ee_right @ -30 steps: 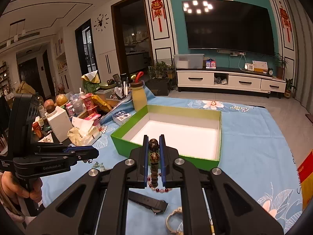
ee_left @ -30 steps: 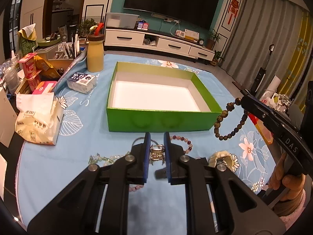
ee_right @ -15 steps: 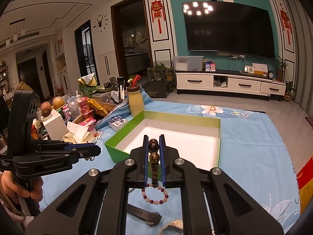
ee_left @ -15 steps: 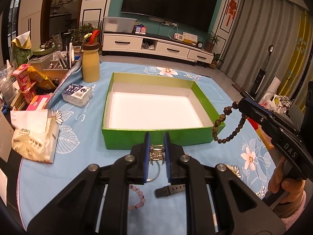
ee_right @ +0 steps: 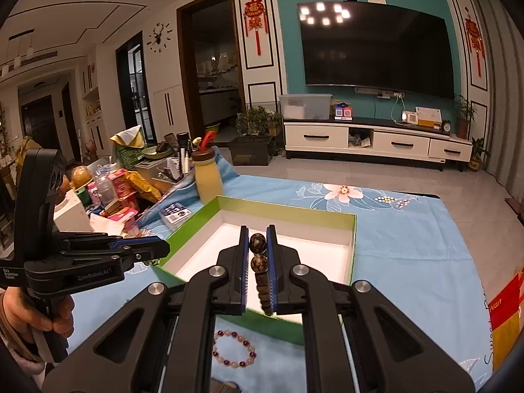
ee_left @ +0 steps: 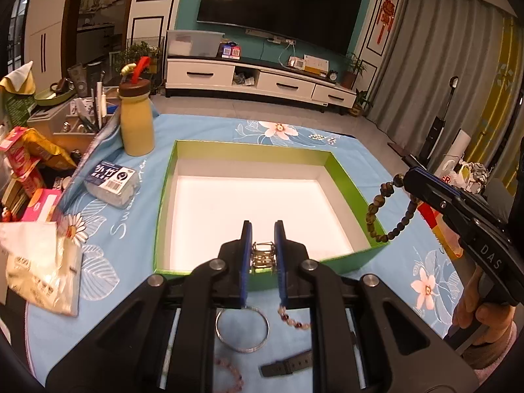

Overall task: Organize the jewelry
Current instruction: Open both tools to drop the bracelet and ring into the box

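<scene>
A green box (ee_left: 344, 177) with a white inside stands open on the blue flowered cloth; it also shows in the right wrist view (ee_right: 288, 211). My left gripper (ee_left: 263, 234) is shut on a small metal jewelry piece (ee_left: 263, 257), held above the box's near wall. My right gripper (ee_right: 257, 240) is shut on a dark wooden bead bracelet (ee_right: 257, 244). In the left wrist view the bracelet (ee_left: 376, 209) hangs over the box's right wall. A silver bangle (ee_left: 242, 329) and a pink bead bracelet (ee_right: 233, 348) lie on the cloth.
A dark watch strap (ee_left: 286, 363) lies near the bangle. A yellow bottle (ee_left: 136, 118), a tissue pack (ee_left: 109, 181), a plastic bag (ee_left: 39, 268) and snack clutter (ee_left: 23, 167) stand at the left. The cloth's right edge (ee_right: 504, 311) is near.
Both grippers have risen and moved forward towards the box with their pieces. The metal piece came up off the cloth; the bead bracelet now hangs over the box's right wall.
</scene>
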Available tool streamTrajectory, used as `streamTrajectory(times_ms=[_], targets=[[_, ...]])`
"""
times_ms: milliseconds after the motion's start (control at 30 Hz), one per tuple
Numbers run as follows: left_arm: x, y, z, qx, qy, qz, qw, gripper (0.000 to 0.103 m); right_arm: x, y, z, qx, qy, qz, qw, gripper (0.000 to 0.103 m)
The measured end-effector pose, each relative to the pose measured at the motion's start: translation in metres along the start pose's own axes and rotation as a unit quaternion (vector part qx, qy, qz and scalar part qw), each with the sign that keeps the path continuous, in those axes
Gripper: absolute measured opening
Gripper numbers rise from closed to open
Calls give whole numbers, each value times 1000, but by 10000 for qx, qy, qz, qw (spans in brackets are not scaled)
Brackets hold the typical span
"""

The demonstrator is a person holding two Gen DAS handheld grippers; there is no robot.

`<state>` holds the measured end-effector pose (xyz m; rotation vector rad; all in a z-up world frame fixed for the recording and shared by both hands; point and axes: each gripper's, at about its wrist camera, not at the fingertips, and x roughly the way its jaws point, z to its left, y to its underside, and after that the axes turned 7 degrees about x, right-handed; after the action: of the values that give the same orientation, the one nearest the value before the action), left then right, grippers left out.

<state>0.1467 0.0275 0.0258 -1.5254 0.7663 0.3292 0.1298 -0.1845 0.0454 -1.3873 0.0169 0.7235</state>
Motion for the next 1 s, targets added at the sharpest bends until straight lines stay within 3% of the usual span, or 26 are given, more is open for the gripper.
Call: streamTrajectory(times_ms=[333,400,433,467,500,733,1000], targets=[[57,-14,8,14,-220,448,9988,13,59,1,-21,408,-14,555,9976,10],[62,-14,10,-27,-261,514,9983,23,70,4,-30,628,23,703,9955,16],[62,-14,10,-56,-233,511,9984,37,72,6,-33,698,50,745,9948,26],[61,-14,10,-55,-252,479,9985,48,73,7,-36,772,76,768,9940,31],[58,-14,9,-13,-292,435,9986,50,72,9,-40,838,99,748,9936,35],[27,-12,18,-144,-316,215,9992,63,50,18,-56,1094,141,703,9914,36],[-21,15,47,-458,-654,129,9967,65,14,30,-61,1199,131,672,9904,36]])
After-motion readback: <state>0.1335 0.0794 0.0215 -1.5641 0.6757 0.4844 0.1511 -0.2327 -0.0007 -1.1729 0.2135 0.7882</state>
